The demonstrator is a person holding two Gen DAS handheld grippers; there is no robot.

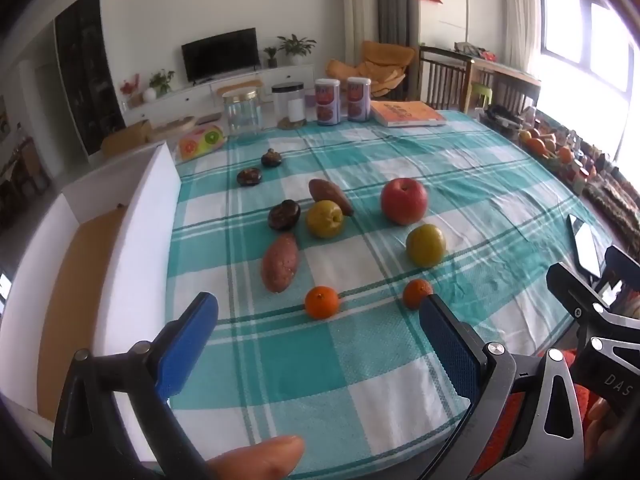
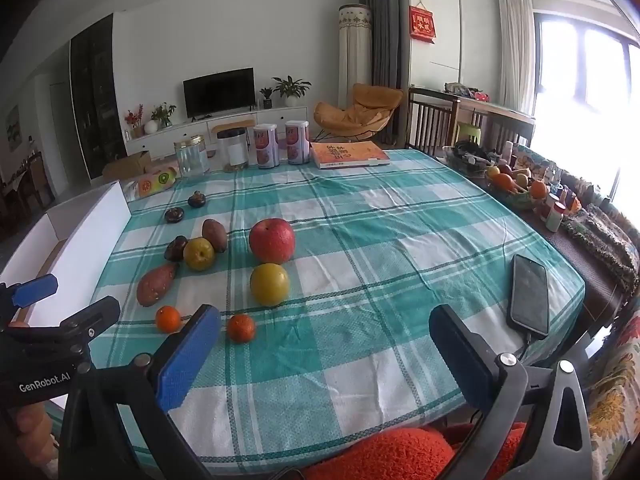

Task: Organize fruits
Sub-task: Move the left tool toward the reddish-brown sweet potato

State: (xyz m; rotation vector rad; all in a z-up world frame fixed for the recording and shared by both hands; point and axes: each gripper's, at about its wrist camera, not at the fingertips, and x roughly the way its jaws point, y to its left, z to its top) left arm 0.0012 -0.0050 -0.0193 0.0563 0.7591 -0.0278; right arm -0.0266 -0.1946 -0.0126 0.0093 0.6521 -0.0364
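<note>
1. Daylight from a big window floods a living room; a large table under a teal-and-white checked cloth [image 1: 400,152] carries everything, with jars, tins and an orange book lined along its far edge, out of the working area.
2. One white open-topped box with a brown floor [image 1: 120,216] sits against the table's left edge, its long wall beside the produce. I judge it the likely destination, placed within easy reach of the left tool.
3. One black smartphone [image 2: 529,294] lies near the right edge, a cable running from it, clear of the fruit.
4. One red apple [image 1: 403,201] sits mid-table, the biggest piece.
5. Two reddish-brown sweet potatoes: one [image 1: 280,263] toward the near edge, one [image 1: 330,196] behind a yellow fruit.
6. Two round yellow-green fruits [image 1: 325,219] [image 1: 425,245], one touching the dark fruit cluster, one just in front of the apple.
7. Three dark purple mangosteens [image 1: 284,215] [image 1: 249,177] [image 1: 271,158], trailing toward the far-left corner.
8. Two small orange tangerines [image 1: 321,302] [image 1: 417,293], nearest the near edge.
9. Left gripper [image 1: 316,342] and right gripper [image 2: 324,350] hover over the near edge, blue pads spread apart, holding nothing; the scattered fruit suggests sorting has not begun.
</note>
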